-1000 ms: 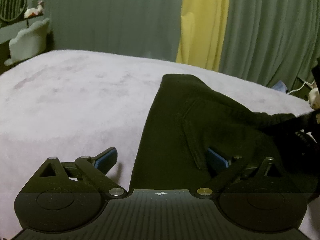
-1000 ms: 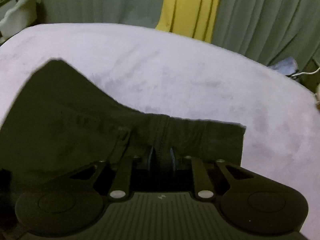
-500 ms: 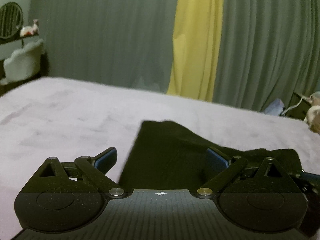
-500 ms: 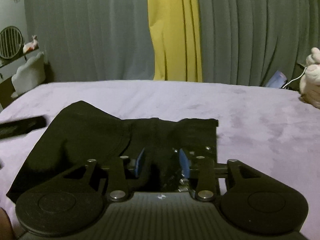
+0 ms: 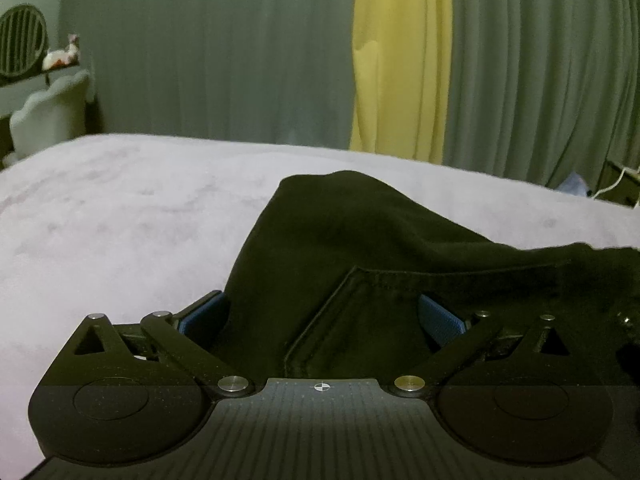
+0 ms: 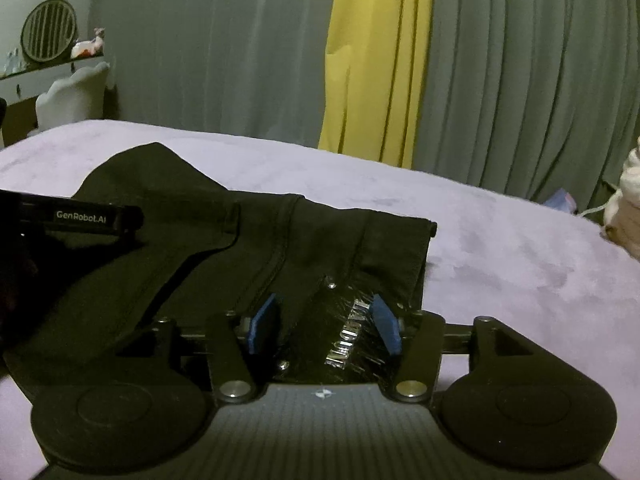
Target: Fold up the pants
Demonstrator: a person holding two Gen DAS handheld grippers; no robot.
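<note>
Black pants (image 5: 360,240) lie on the lilac bed cover (image 5: 120,208), with a pocket seam showing in the left wrist view. My left gripper (image 5: 322,316) stands wide open over their left part; cloth lies between its blue pads (image 5: 440,320) and none is pinched. In the right wrist view the pants (image 6: 180,208) show their waistband end and a shiny label (image 6: 348,340). My right gripper (image 6: 325,326) is opening there, and its pads (image 6: 264,324) stand off the cloth on either side of the label. The left gripper (image 6: 80,216) reaches in from the left edge.
Grey-green curtains (image 5: 200,60) and a yellow one (image 5: 400,60) hang behind the bed. A white chair back (image 6: 72,96) and a shelf with a round slatted object (image 6: 50,30) stand at the far left. A white plush thing (image 6: 626,204) and a cable lie at the right edge.
The right gripper's jaws have parted from a pinch on the waistband and the cloth now lies loose between them. The left gripper has come in over the pants' left part. Both views tilted up.
</note>
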